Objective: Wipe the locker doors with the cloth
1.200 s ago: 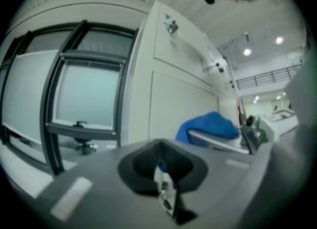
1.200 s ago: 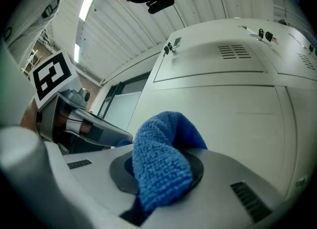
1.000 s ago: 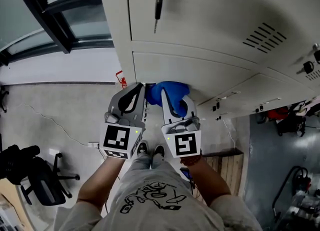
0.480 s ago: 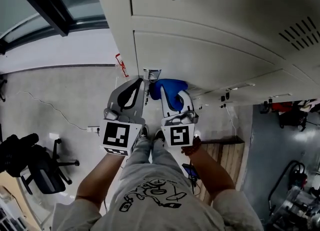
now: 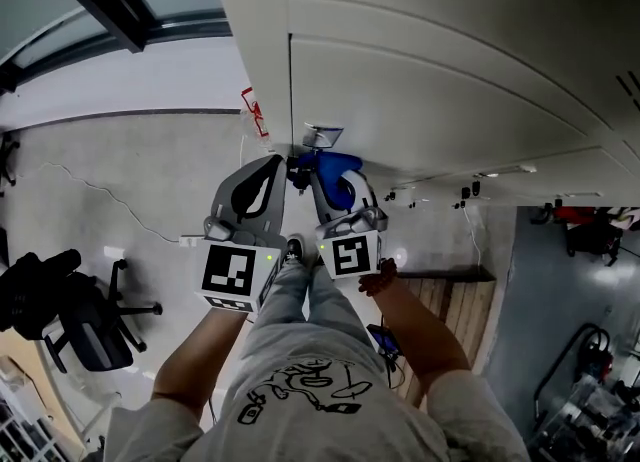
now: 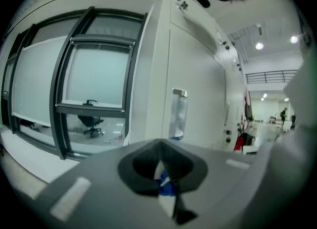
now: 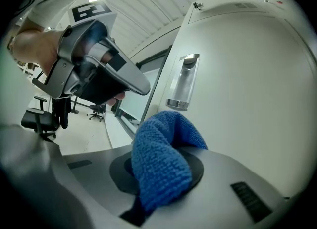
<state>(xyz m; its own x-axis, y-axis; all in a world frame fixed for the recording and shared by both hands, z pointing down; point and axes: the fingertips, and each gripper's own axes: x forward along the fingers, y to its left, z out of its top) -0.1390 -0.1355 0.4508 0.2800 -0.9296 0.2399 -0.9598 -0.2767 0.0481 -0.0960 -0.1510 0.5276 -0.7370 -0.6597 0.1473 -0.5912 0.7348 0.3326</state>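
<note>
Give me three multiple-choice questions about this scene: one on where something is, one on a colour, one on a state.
1. Where is the cloth? A on the floor; B in the right gripper; C on the chair.
2. What colour is the cloth? A blue; B red; C yellow.
3. The locker door beside the cloth is: A wide open; B removed; C shut.
Answers: B, that gripper's jaws clamp it; A, it shows blue in the head and right gripper views; C, it lies flush with the locker front.

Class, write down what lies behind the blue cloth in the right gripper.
Behind the cloth stands a pale locker door with a metal fitting; the patch it covers is hidden.
</note>
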